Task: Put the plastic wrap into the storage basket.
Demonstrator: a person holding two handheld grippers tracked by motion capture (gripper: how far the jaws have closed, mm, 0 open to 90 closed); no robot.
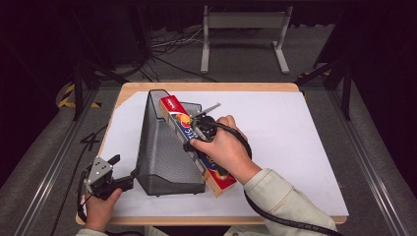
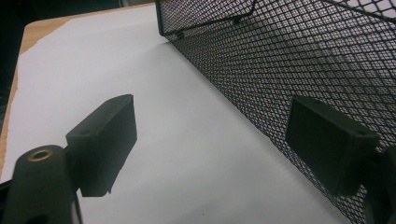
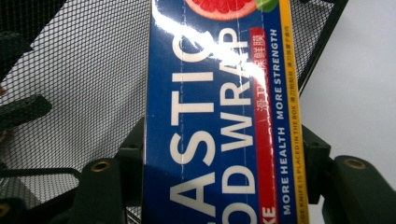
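In the middle of the high view, my right gripper (image 1: 199,129) is clamped on the plastic wrap box (image 1: 196,145), which lies slanted over the right edge of the black mesh basket (image 1: 162,152). My left gripper (image 1: 120,172), at lower left, has its jaws apart beside the basket wall. I judge the box is not yet inside; lowering it and letting go are left.

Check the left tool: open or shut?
Open. The left tool has its jaws wide apart with bare paper between them, beside the mesh holder, gripping nothing.
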